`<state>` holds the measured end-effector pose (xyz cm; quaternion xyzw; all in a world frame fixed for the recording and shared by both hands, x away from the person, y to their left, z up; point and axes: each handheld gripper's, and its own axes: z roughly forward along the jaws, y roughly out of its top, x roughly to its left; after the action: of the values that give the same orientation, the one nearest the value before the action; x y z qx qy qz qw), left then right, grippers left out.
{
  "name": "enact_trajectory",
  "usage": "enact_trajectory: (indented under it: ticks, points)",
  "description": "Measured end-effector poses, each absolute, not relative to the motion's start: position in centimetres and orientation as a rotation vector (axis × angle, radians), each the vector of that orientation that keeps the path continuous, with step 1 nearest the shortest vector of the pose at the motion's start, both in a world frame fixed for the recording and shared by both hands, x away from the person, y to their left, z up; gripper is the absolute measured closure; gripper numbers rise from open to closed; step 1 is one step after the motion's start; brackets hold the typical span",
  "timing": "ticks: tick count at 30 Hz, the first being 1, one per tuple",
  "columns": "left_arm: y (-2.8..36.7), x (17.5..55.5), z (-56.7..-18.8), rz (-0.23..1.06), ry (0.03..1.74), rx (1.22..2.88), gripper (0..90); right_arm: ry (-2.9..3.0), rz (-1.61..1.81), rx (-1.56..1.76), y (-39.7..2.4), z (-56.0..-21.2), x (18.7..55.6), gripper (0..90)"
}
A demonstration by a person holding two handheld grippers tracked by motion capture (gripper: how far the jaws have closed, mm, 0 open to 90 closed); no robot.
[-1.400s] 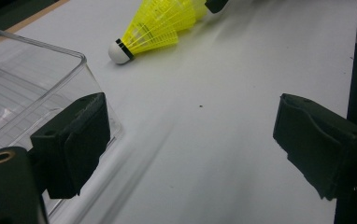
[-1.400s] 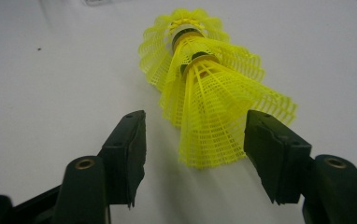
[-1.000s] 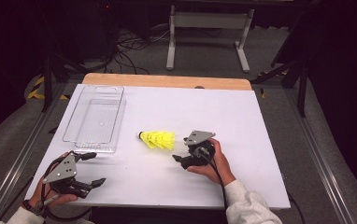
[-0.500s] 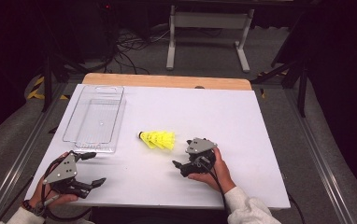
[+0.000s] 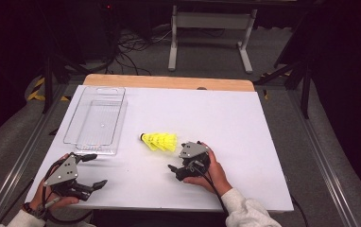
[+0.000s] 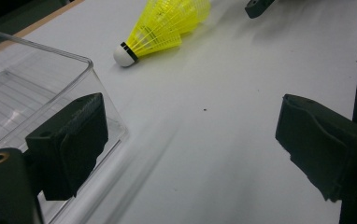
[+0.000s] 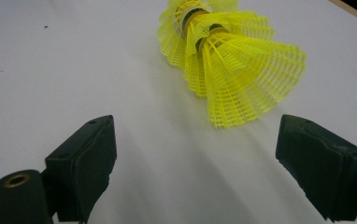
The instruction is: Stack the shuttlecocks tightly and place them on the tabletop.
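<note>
Black two-jaw grippers (image 5: 184, 162) w/ grey triangular top plates, black cables; white sleeves, dark wristband.

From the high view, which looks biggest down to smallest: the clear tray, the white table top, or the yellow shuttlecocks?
1. white table top
2. clear tray
3. yellow shuttlecocks

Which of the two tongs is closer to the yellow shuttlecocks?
The right tongs, open just behind the skirt end of the yellow shuttlecocks; the left tongs sit farther off, beside the clear tray.
</note>
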<state>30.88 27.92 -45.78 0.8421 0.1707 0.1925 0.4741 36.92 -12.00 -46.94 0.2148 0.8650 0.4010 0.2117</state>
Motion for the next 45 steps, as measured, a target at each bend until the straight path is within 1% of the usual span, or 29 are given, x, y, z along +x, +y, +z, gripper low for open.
enact_trajectory:
  ticks: [9,14,15,24,32,33,36,45]
  points:
    - [28.0,30.9,-45.6,0.489,0.433,2.049,8.8,2.319,1.174,0.598,-12.8,-45.8,36.0,14.5]
    - [28.1,30.9,-45.6,0.491,0.443,2.039,8.5,2.326,1.18,0.606,-12.8,-46.0,36.2,16.2]
    - [28.1,30.9,-45.6,0.49,0.443,2.038,8.5,2.332,1.196,0.608,-12.9,-46.0,36.2,17.8]
    - [28.2,31.0,-45.6,0.482,0.438,2.032,8.5,2.331,1.193,0.626,-12.8,-46.0,36.3,16.7]
    - [28.5,30.6,-45.7,0.492,0.451,2.03,8.5,2.367,1.181,0.64,-12.5,-46.4,36.9,19.2]
    - [28.6,30.4,-45.7,0.487,0.459,2.029,8.5,2.394,1.177,0.646,-12.3,-46.6,37.3,21.7]
    - [28.9,30.2,-45.7,0.495,0.464,2.029,8.5,2.424,1.171,0.649,-11.9,-46.8,37.7,24.6]
    - [29.3,29.6,-45.9,0.5,0.493,2.036,8.6,2.487,1.149,0.644,-10.1,-47.1,39.0,25.0]
